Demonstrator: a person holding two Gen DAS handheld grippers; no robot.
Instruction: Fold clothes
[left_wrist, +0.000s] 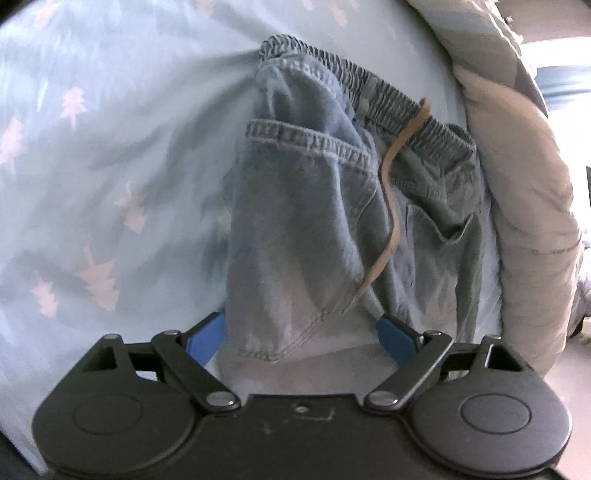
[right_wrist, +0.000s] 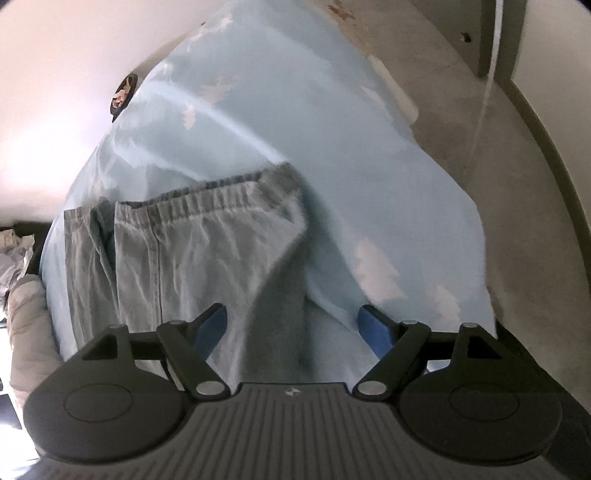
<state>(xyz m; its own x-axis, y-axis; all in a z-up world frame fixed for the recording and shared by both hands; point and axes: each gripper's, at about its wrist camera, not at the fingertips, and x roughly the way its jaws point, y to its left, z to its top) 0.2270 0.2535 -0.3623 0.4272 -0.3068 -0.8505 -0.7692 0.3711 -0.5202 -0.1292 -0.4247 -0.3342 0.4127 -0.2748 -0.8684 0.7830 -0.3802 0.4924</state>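
A pair of light blue denim pants (left_wrist: 295, 229) with an elastic waistband and a tan drawstring (left_wrist: 391, 206) lies on a pale blue bed sheet (left_wrist: 110, 166). In the left wrist view the cloth runs between the wide-apart blue fingertips of my left gripper (left_wrist: 301, 336), which is open. In the right wrist view the pants (right_wrist: 192, 251) lie with the waistband away from me, and a fold of the cloth reaches between the spread fingers of my right gripper (right_wrist: 293, 328), also open.
The sheet has pale tree prints. A beige and grey duvet (left_wrist: 524, 206) is bunched along the right of the pants. In the right wrist view the bed edge drops to a grey floor (right_wrist: 461, 122) on the right, with a wall (right_wrist: 55, 74) on the left.
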